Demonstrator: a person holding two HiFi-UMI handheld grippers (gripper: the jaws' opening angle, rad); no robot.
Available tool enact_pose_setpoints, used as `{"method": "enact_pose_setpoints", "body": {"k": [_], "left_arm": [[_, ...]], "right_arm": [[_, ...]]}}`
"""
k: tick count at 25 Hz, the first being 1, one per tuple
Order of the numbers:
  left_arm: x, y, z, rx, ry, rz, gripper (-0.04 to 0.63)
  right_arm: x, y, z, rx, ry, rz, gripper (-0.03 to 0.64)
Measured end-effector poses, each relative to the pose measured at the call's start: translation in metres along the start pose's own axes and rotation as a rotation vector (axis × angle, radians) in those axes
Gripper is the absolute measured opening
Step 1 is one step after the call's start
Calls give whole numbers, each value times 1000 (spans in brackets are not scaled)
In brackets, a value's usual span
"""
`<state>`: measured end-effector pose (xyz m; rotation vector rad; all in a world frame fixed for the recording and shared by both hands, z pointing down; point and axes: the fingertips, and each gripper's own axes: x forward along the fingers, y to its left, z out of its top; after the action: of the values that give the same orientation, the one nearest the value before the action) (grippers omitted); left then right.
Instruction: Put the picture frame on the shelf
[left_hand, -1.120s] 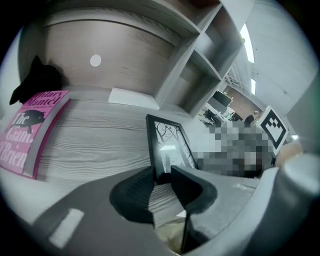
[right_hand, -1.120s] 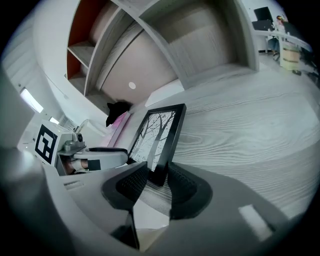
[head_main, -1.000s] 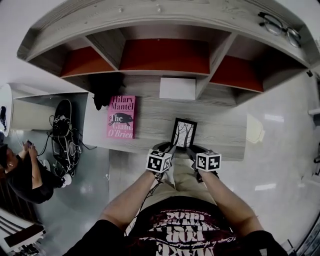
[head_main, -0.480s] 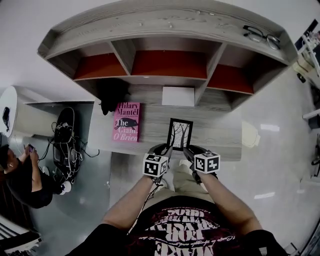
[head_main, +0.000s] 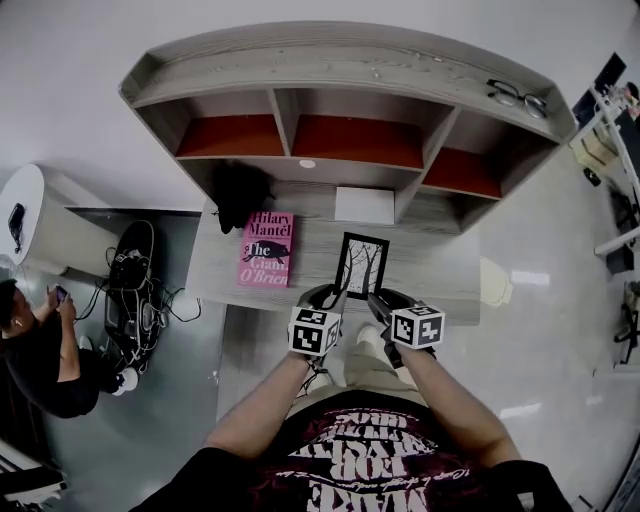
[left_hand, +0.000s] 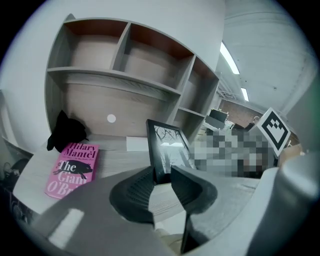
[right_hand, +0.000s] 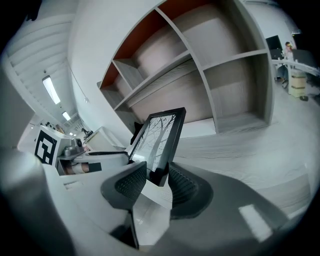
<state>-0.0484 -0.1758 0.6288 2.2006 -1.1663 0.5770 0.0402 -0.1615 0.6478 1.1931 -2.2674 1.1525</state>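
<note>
Shelf unit (head_main: 340, 70) stands at the back of the worktop (head_main: 440, 270), its red-backed compartments bare. Pink book (head_main: 267, 249) lies flat on the worktop's left, black bundle (head_main: 240, 192) behind it, white sheet (head_main: 364, 204) under the middle compartment. Picture frame (head_main: 362, 265) is upright near the worktop's front edge, not in any compartment. Left hand-held gripper (left_hand: 162, 172) is pinched on its lower left corner, right hand-held gripper (right_hand: 157, 172) is clamped on the lower right corner. Can't tell if the frame's bottom edge touches the worktop. Glasses (head_main: 517, 97) sit on the shelf top, right end.
</note>
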Motion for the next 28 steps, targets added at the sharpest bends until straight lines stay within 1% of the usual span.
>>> {"method": "enact_pose_setpoints", "body": {"k": [6, 12, 17, 23, 28], "left_arm": [[-32, 7, 23, 33, -47, 11, 110], [-56, 15, 39, 39, -93, 14, 110], [-69, 18, 55, 54, -135, 18, 110], [-67, 20, 83, 71, -171, 17, 110], [-50, 17, 111, 80, -195, 14, 110]], "right_arm": [[-8, 33, 23, -46, -73, 9, 164], [-12, 58, 40, -31, -142, 29, 159], [-22, 74, 58, -58, -202, 37, 153], [-27, 79, 91, -111, -262, 36, 153], [-30, 65, 120, -130, -289, 35, 146]]}}
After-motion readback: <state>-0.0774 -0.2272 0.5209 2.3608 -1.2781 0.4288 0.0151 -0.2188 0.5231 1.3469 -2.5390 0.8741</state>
